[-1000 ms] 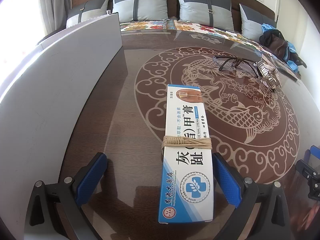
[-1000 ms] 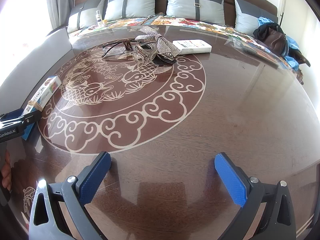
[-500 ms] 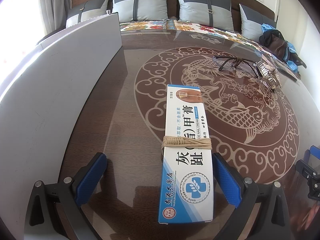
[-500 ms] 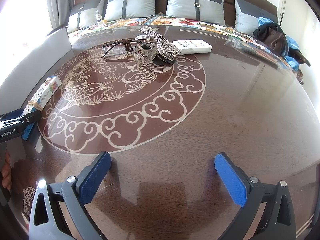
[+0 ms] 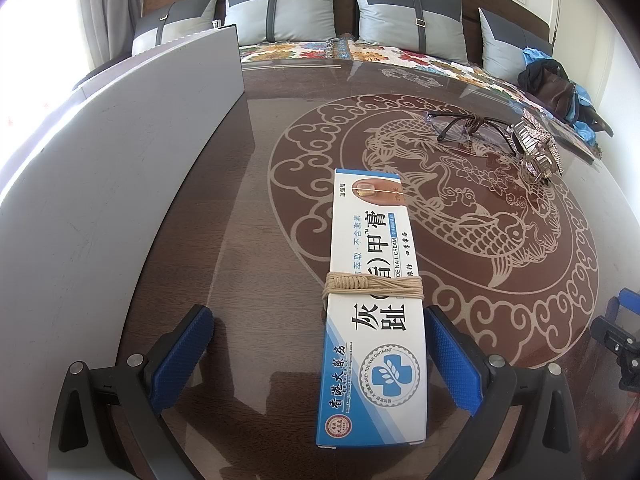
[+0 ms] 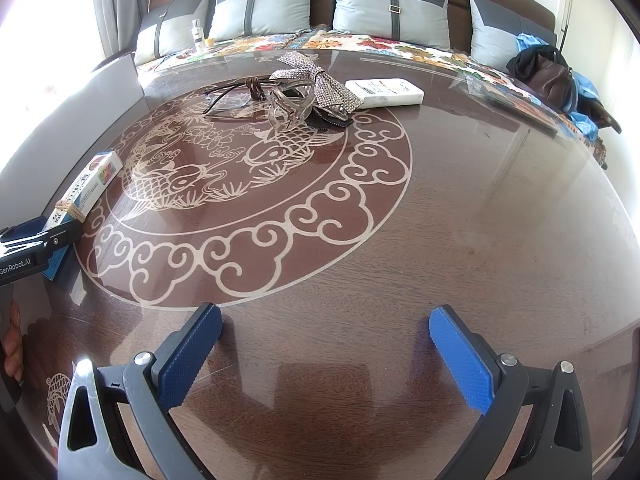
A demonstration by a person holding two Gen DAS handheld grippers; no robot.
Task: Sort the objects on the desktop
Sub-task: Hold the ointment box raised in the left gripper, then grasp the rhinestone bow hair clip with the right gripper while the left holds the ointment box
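A long white and blue nail cream box [image 5: 374, 304] with a tan cord wound round its middle lies flat on the dark glass table [image 5: 240, 240]. My left gripper [image 5: 320, 344] is open, its fingers either side of the box's near end, the right pad close beside it. The box also shows at the left of the right wrist view [image 6: 86, 190]. My right gripper [image 6: 326, 348] is open and empty over bare table. Glasses [image 6: 234, 96], a clear hair claw [image 6: 290, 108], a rhinestone bow [image 6: 320, 84] and a white box [image 6: 384, 90] lie far across.
A grey panel [image 5: 100, 184] stands along the table's left side. A sofa with grey cushions [image 6: 268, 8] and a dark bag [image 6: 548, 76] lie beyond the table. The left gripper's body [image 6: 28, 248] shows at the left edge of the right wrist view.
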